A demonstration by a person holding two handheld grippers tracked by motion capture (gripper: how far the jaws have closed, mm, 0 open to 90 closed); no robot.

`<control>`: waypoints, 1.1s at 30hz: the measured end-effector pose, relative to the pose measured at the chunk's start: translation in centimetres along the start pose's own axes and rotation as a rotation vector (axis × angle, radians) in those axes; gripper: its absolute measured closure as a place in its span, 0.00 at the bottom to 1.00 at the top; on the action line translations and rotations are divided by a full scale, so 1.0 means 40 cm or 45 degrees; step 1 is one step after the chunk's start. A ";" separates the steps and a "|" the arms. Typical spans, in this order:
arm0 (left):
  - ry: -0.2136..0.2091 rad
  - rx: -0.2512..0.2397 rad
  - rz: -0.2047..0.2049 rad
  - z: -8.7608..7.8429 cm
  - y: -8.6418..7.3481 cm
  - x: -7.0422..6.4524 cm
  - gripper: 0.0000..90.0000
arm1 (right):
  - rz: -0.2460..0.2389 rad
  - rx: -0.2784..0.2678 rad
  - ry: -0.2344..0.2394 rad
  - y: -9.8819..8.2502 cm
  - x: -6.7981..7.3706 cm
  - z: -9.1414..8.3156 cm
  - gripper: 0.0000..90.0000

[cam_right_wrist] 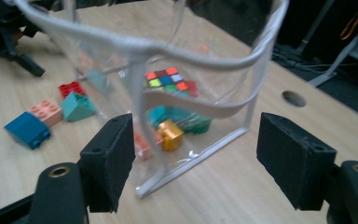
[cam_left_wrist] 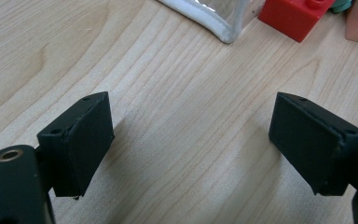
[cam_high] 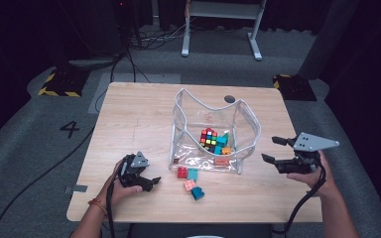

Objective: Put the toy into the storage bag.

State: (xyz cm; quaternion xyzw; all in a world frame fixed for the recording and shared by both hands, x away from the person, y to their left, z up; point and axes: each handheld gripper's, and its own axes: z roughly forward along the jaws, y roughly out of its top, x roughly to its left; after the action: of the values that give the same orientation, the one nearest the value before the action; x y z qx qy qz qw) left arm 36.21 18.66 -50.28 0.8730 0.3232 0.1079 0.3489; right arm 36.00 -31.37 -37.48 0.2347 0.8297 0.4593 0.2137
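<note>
A clear plastic bag (cam_high: 245, 130) with white trim stands open on the wooden table (cam_high: 129, 114). Inside it lie a colourful puzzle cube (cam_high: 209, 137), teal bricks and an orange brick (cam_right_wrist: 170, 135). In front of the bag lie loose bricks: red (cam_high: 182, 172), teal (cam_high: 193, 174), pink (cam_high: 189, 185) and dark blue (cam_high: 197, 193). My left gripper (cam_high: 151, 182) rests low on the table to the left of them, jaws apart over bare wood (cam_left_wrist: 191, 98). My right gripper (cam_high: 269, 148) hovers at the bag's right side, open, with the bag's corner (cam_right_wrist: 144, 182) just ahead of its jaws (cam_right_wrist: 196, 119).
A round cable hole (cam_high: 229, 98) sits in the table behind the bag. The table's right edge lies under my right hand. Bare wood stretches across the left and back of the table. Cables and a desk frame (cam_high: 221, 29) stand on the floor beyond.
</note>
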 end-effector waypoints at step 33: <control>0.003 -0.001 0.004 0.000 0.000 0.000 0.15 | -0.013 0.179 0.488 -0.116 0.292 0.301 0.36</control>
State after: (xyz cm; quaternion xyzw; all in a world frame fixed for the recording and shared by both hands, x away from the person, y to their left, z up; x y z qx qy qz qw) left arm 36.21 18.66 -50.28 0.8732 0.3222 0.1097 0.3488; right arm 32.66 -18.73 -48.97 0.1533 0.8863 0.4354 0.0372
